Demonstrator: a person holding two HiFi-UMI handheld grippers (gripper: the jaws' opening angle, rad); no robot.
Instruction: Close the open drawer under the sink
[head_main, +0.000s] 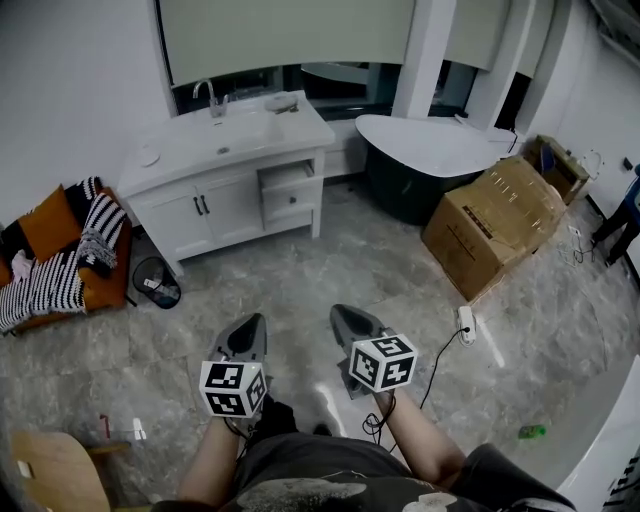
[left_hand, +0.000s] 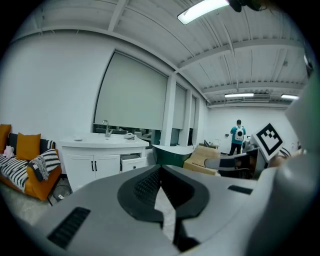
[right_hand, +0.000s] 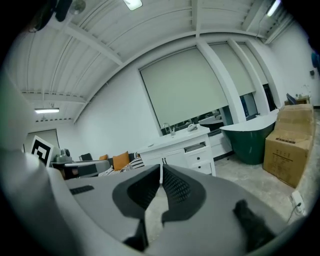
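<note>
The white sink cabinet (head_main: 225, 165) stands against the far wall under the window, with a tap on top. Its upper right drawer (head_main: 287, 178) is pulled partway out; the drawer (left_hand: 131, 159) also shows in the left gripper view, and the drawer (right_hand: 195, 147) in the right gripper view. Both grippers hover low over the floor, far short of the cabinet, pointing toward it. My left gripper (head_main: 252, 324) is shut with nothing in it, fingertips touching (left_hand: 160, 168). My right gripper (head_main: 346, 313) is shut and empty too, pads together (right_hand: 161, 169).
A dark green bathtub (head_main: 430, 150) sits right of the cabinet, with a large cardboard box (head_main: 495, 220) in front of it. An orange sofa with striped cushions (head_main: 60, 262) and a small bin (head_main: 158, 283) stand left. A power strip (head_main: 466, 322) lies on the floor. A person (left_hand: 238, 136) stands far off.
</note>
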